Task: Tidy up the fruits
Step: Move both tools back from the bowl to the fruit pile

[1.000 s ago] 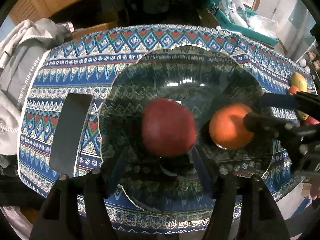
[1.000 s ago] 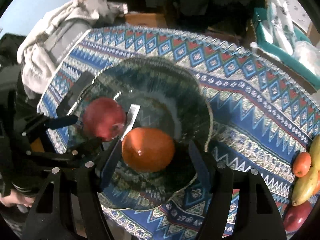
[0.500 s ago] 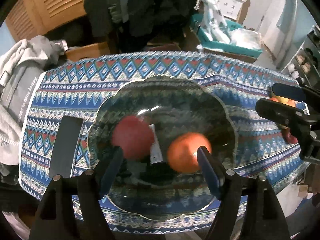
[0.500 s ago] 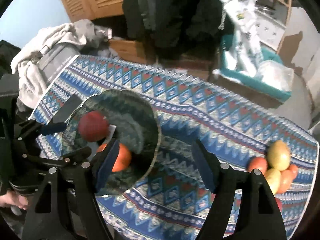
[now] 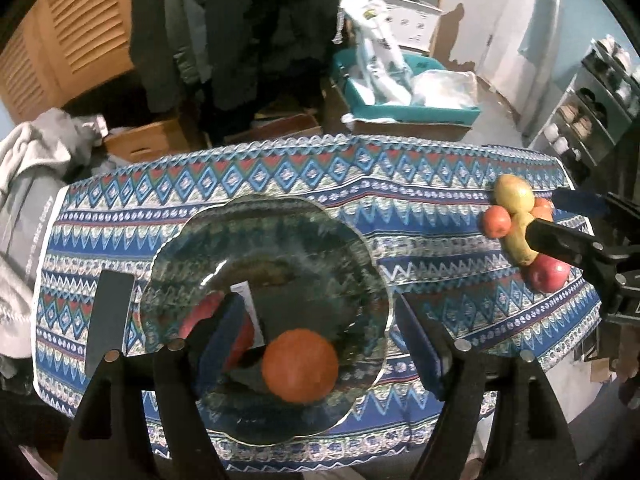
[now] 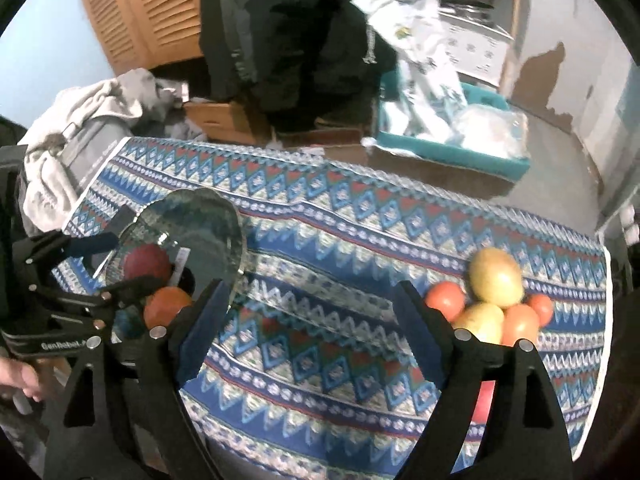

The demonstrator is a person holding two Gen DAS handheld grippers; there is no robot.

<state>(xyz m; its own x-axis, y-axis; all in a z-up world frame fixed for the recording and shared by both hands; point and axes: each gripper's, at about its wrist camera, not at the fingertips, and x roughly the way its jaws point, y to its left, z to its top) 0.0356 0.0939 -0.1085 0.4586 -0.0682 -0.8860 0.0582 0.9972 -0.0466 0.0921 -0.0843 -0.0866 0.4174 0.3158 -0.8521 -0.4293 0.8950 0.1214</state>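
From the left wrist view we look down on a scalloped clear glass plate (image 5: 268,264) lying on a blue, red and white zigzag-patterned tablecloth (image 5: 400,184). The left gripper (image 5: 320,332) hangs above the plate with its jaws opening and nothing pressed between its blue pads; a round orange fruit (image 5: 300,364) lies on the plate between the fingers, touching neither. A dark red apple (image 5: 200,316) lies just beside it, more than half hidden behind the left finger, so we cannot make out its full outline. A white slip under the glass is partly covered too. At the right edge the right gripper (image 5: 560,220) reaches over a small heap of fruit: a yellow-green mango (image 5: 514,194), a small orange-red fruit (image 5: 496,221) and a red apple (image 5: 548,276); its fingers hide the rest of the heap. From the right wrist view, the right gripper (image 6: 316,328) has its jaws opening over bare cloth, with nothing between them. The heap sits just past its right finger, which cuts off the lower fruits; the red one shows only as a blur behind the arm. At far left the plate is half covered by the left gripper, and a hand (image 6: 18,376) is cropped by the frame.
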